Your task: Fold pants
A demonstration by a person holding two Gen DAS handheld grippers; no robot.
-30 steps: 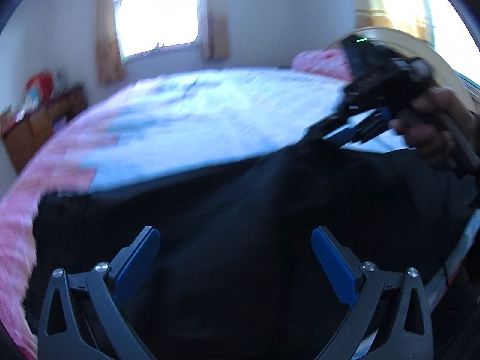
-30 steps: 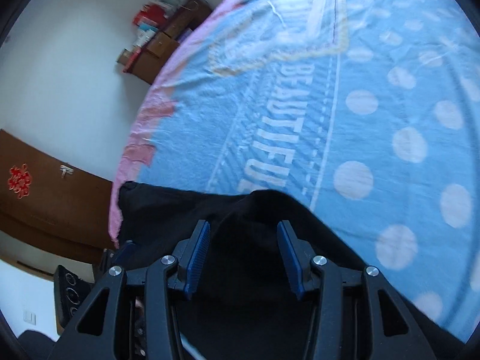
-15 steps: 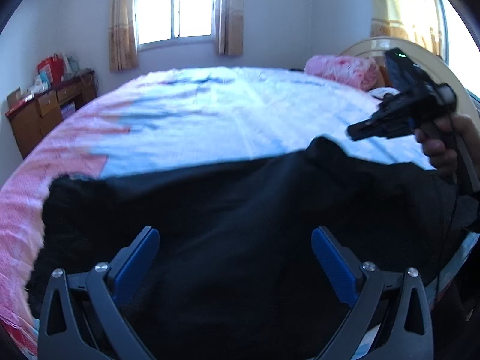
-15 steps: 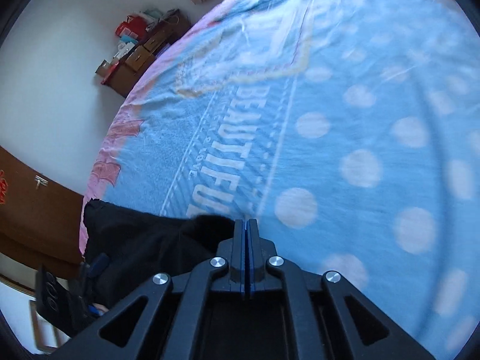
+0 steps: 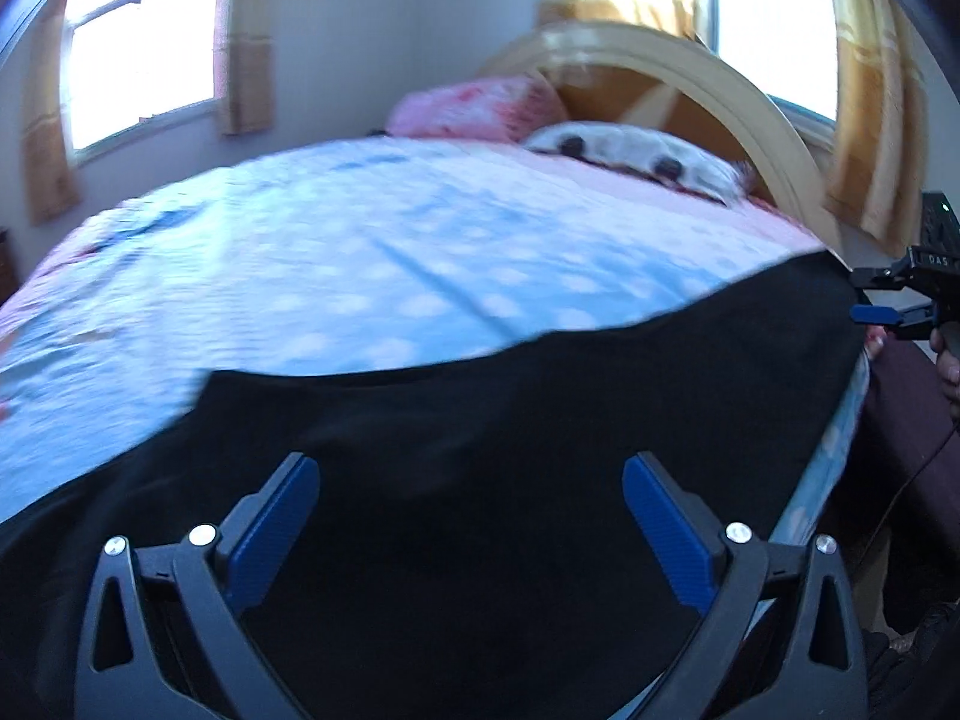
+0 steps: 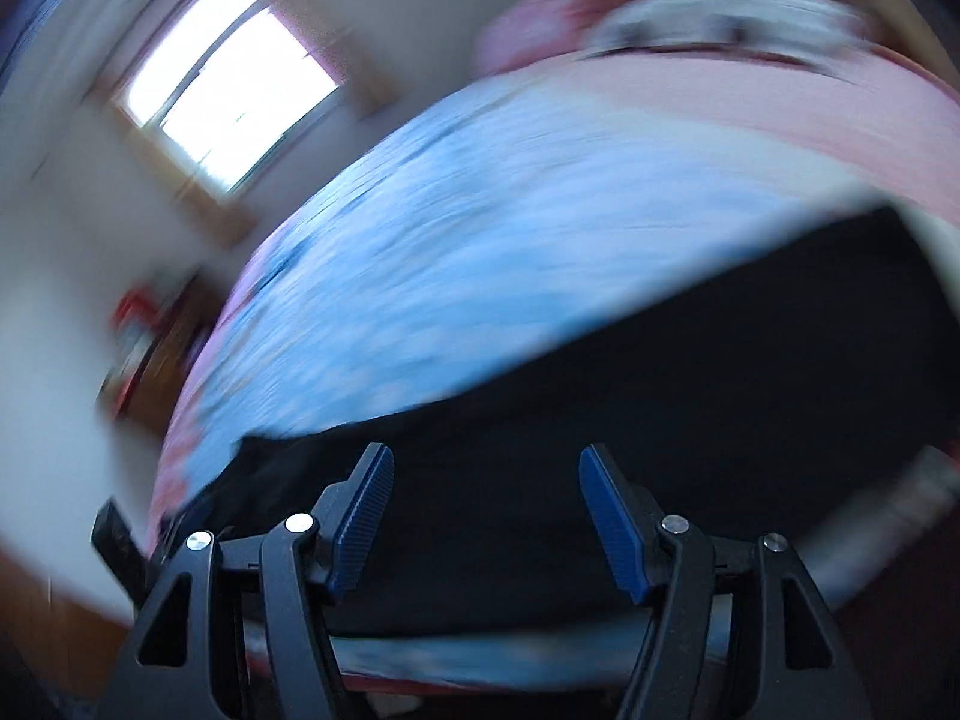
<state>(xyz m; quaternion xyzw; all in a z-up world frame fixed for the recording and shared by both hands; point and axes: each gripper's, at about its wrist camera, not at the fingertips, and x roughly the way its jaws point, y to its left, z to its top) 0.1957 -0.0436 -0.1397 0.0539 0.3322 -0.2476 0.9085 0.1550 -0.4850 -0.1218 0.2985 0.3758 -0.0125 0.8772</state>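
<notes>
Black pants [image 5: 510, 438] lie flat along the near edge of the bed, over the blue dotted blanket [image 5: 336, 276]. My left gripper [image 5: 471, 480] hovers over their middle, open, with nothing between its blue pads. In the left wrist view my right gripper [image 5: 861, 299] appears at the far right, just off the pants' right end, jaws apart. The right wrist view is blurred; there the right gripper [image 6: 486, 480] has its jaws opening above the pants [image 6: 660, 420], and nothing is pinched between them.
A curved wooden headboard [image 5: 690, 78] with a pink pillow [image 5: 480, 105] and a white pillow [image 5: 630, 150] stands at the bed's far end. Windows with curtains [image 5: 138, 54] are behind. A person's hand [image 5: 948, 360] holds the right gripper at the bed's right side.
The right gripper was shut at the pants' edge half a second ago; now it has swung right along the bed and opened. The left wrist view has turned toward the headboard. The pants lie flatter.
</notes>
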